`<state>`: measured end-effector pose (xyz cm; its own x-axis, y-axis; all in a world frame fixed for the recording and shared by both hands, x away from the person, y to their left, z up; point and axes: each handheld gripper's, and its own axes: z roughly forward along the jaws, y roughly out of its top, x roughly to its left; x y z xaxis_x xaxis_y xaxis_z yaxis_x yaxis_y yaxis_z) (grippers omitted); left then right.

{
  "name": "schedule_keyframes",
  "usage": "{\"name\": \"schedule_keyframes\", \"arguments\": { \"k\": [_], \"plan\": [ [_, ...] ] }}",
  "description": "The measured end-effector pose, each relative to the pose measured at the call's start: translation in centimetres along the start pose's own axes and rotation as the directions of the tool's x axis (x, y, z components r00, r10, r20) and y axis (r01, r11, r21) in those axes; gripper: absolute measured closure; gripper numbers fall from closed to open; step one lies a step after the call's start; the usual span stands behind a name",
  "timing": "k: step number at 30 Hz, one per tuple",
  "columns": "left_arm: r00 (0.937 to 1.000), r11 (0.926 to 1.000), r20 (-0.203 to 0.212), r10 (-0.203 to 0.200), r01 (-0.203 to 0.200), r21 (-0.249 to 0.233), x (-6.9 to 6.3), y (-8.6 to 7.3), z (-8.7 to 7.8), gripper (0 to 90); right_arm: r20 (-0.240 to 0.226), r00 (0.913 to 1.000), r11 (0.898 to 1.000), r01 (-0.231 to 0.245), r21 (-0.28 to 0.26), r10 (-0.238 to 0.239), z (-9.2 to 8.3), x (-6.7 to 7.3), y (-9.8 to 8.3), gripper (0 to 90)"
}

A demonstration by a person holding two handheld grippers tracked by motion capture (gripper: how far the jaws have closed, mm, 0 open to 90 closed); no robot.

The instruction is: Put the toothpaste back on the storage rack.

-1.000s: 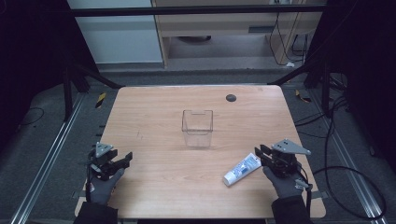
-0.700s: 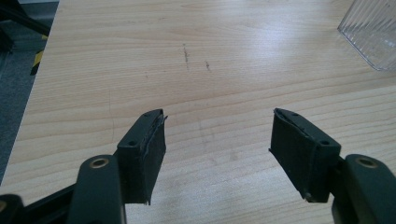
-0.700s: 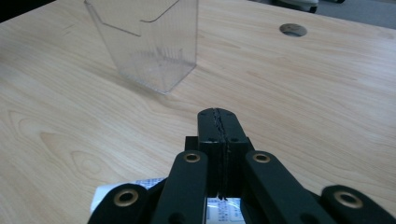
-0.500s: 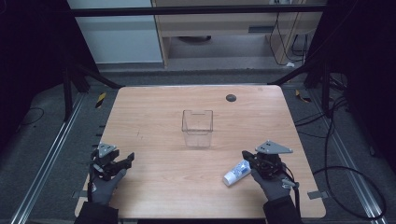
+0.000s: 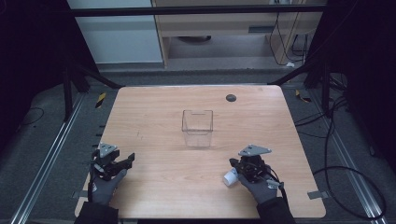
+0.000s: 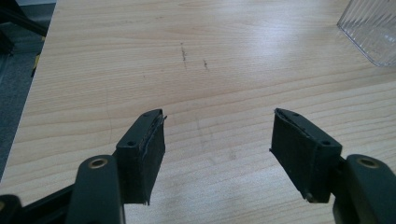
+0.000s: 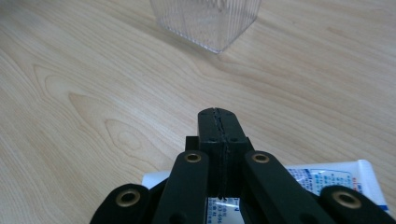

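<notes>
A clear ribbed plastic container [image 5: 197,128] stands upright at the middle of the wooden table [image 5: 154,112]; its corner appears in the left gripper view [image 6: 373,28] and its base in the right gripper view [image 7: 205,18]. A white and blue tube [image 5: 230,178] lies flat near the front right, its label [image 7: 327,179] partly hidden under my right gripper [image 5: 236,165]. That gripper [image 7: 218,114] hovers just over the tube with its pads pressed together and nothing between them. My left gripper [image 5: 127,159] rests at the front left, jaws open [image 6: 217,140] over bare wood.
A small dark round disc [image 5: 230,97] sits near the table's far right edge. Faint scratch marks [image 6: 194,56] mark the wood ahead of the left gripper. Dark frame posts and cables surround the table on the floor.
My right gripper has moved left and forward, from beside the tube to directly over it, hiding most of it in the high view. The left gripper has barely shifted.
</notes>
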<state>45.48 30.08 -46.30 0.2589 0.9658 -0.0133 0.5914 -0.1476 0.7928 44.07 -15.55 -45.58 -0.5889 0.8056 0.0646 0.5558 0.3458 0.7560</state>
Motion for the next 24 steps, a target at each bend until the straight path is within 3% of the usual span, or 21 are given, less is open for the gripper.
{"name": "schedule_keyframes", "arguments": {
  "k": [11, 24],
  "plan": [
    [1.0000, 1.0000, 0.000, 0.005, -0.005, 0.004, -0.1, 0.0, 0.1, 34.1, -0.012, 0.9998, 0.996, 0.017, 0.084, -0.016, 1.8, 0.2, -0.5, 90.0],
    [1.0000, 1.0000, 0.001, 0.002, -0.002, 0.004, 0.0, 0.0, 0.0, 33.9, -0.028, 0.9993, 0.992, 0.028, 0.123, -0.025, 1.6, 0.2, -0.7, 90.0]
  ]
}}
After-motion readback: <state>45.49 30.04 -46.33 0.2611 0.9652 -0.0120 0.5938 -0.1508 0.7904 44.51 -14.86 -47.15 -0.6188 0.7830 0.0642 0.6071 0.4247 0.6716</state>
